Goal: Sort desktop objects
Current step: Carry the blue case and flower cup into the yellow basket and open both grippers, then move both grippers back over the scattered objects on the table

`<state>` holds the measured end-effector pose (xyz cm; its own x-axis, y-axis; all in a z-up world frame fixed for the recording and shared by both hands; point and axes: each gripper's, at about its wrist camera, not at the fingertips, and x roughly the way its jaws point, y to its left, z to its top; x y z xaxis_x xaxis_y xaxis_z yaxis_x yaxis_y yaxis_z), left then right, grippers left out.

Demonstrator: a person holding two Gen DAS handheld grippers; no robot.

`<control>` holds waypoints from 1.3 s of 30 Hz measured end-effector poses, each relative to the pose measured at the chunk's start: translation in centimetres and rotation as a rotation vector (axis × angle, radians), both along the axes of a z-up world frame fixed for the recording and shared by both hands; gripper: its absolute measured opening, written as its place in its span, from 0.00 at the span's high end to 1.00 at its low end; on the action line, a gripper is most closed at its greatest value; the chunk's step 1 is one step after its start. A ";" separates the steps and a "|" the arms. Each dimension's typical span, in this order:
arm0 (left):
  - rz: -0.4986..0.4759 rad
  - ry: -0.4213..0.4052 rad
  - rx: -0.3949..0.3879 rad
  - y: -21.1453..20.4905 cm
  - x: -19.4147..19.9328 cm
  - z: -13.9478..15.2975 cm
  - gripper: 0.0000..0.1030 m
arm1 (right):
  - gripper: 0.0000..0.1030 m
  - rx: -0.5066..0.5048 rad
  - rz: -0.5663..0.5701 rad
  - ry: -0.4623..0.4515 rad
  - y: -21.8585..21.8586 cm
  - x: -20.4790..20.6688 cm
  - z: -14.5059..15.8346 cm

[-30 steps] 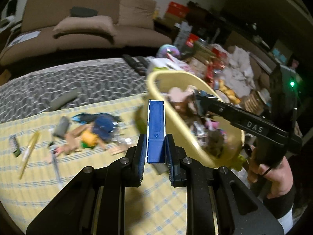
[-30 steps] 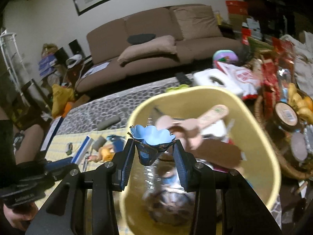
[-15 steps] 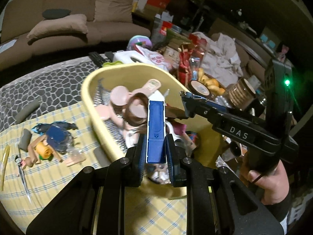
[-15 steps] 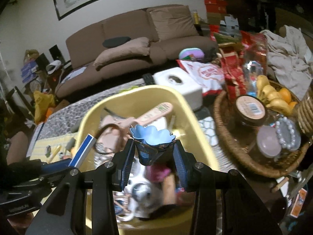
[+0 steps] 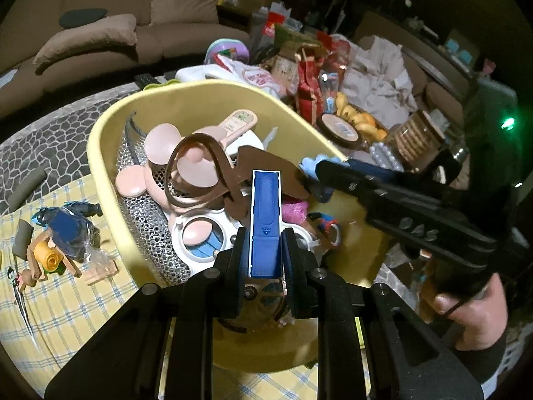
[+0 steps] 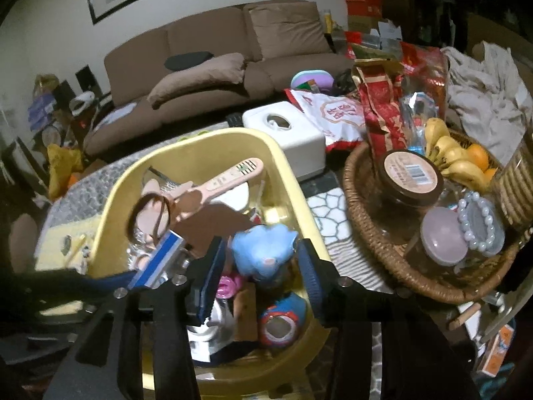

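Here we hold both claws over the yellow bin (image 5: pixel 110 126), which sits on the tabletop between the checked yellow cloth (image 5: pixel 66 303) on the left and a wicker basket (image 6: pixel 363 233) of jars and fruit on the right.

Our left claw (image 5: pixel 265 253) is clamped on a blue rectangular case (image 5: pixel 265 223), held upright between the pads with its long side pointing away from us, above the middle of the bin. Under and beyond it we see a pink mouse-eared fan (image 5: pixel 186 163), a brown strap (image 5: pixel 213 173) looped over it and a silver mesh piece (image 5: pixel 146 213) against the bin's left wall.

Our right claw (image 6: pixel 263 266) comes in from the right. Its jaws are opening, and the light blue flower-shaped toy (image 6: pixel 263 250) lies between them, tilted and blurred, clear of both pads as far as we can tell, above the near right part of the bin. Just below it sit a pink item (image 6: pixel 230 283) and a small red and blue toy (image 6: pixel 283 320).

On the cloth left of the bin lie a blue and orange figure (image 5: pixel 63 233), a small wooden piece (image 5: pixel 100 271) and a dark grey block (image 5: pixel 23 241). Beyond the bin stands a white tissue box (image 6: pixel 286 136), and far behind is a brown sofa (image 6: pixel 213 56).
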<state>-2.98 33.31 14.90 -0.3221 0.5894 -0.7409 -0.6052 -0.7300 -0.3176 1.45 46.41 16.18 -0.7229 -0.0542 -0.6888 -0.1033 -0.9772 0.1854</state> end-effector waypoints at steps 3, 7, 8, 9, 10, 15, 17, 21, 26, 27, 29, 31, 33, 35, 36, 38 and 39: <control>0.007 0.006 -0.012 0.1 -0.1 -0.1 0.82 | 0.44 -0.042 -0.014 0.033 0.6 0.4 0.7; 0.013 -0.001 -0.002 -0.3 0.0 0.0 0.75 | 0.44 -0.067 -0.031 0.058 1.3 0.7 1.4; 0.012 0.001 -0.002 -0.3 0.1 0.1 0.70 | 0.44 -0.070 -0.033 0.060 1.3 0.7 1.5; 0.015 0.004 -0.003 -0.4 0.1 0.2 0.69 | 0.44 -0.073 -0.033 0.060 1.2 0.7 1.6; 0.018 0.004 -0.001 -0.6 0.1 0.2 0.67 | 0.44 -0.074 -0.028 0.060 1.1 0.7 1.6; 0.037 0.006 0.014 -1.3 0.0 1.0 0.56 | 0.44 -0.056 -0.001 0.056 -0.1 0.5 1.8; 0.045 0.015 0.015 -1.8 0.0 1.4 0.50 | 0.41 -0.050 0.013 0.054 -0.7 0.4 1.8; 0.064 0.032 0.015 -3.4 -0.1 2.1 0.35 | 0.37 -0.036 0.040 0.053 -2.0 0.1 1.9; 0.084 0.074 -0.016 -5.2 0.2 2.8 0.12 | 0.21 -0.033 0.069 0.053 -3.5 -0.4 2.0; 0.090 0.074 -0.016 -5.7 0.3 2.9 0.12 | 0.21 -0.034 0.074 0.052 -3.8 -0.4 2.1; 0.107 0.071 -0.013 -6.6 0.2 2.9 0.12 | 0.18 -0.032 0.082 0.053 -4.5 -0.7 2.2; 0.122 0.070 -0.011 -7.4 0.2 3.0 0.12 | 0.17 -0.026 0.093 0.055 -5.3 -0.8 2.4; 0.136 0.069 -0.010 -8.4 0.3 3.1 0.12 | 0.16 -0.015 0.102 0.053 -6.1 -1.0 2.5; 0.149 0.071 -0.012 -9.1 0.3 3.2 0.12 | 0.11 0.003 0.111 0.053 -7.1 -1.1 2.6; 0.155 0.071 -0.013 -9.6 0.3 3.3 0.12 | 0.10 0.005 0.116 0.054 -7.5 -1.2 2.7; 0.163 0.068 -0.017 -10.5 0.3 3.4 0.12 | 0.03 0.007 0.127 0.056 -8.4 -1.4 2.8; 0.170 0.072 -0.022 -10.9 0.4 3.5 0.12 | 0.02 0.012 0.134 0.058 -8.9 -1.5 2.9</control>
<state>-2.56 22.45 18.37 -0.4682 0.5061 -0.7244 -0.4932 -0.8298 -0.2610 -0.07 37.47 19.07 -0.7483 -0.1444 -0.6475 0.0383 -0.9838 0.1751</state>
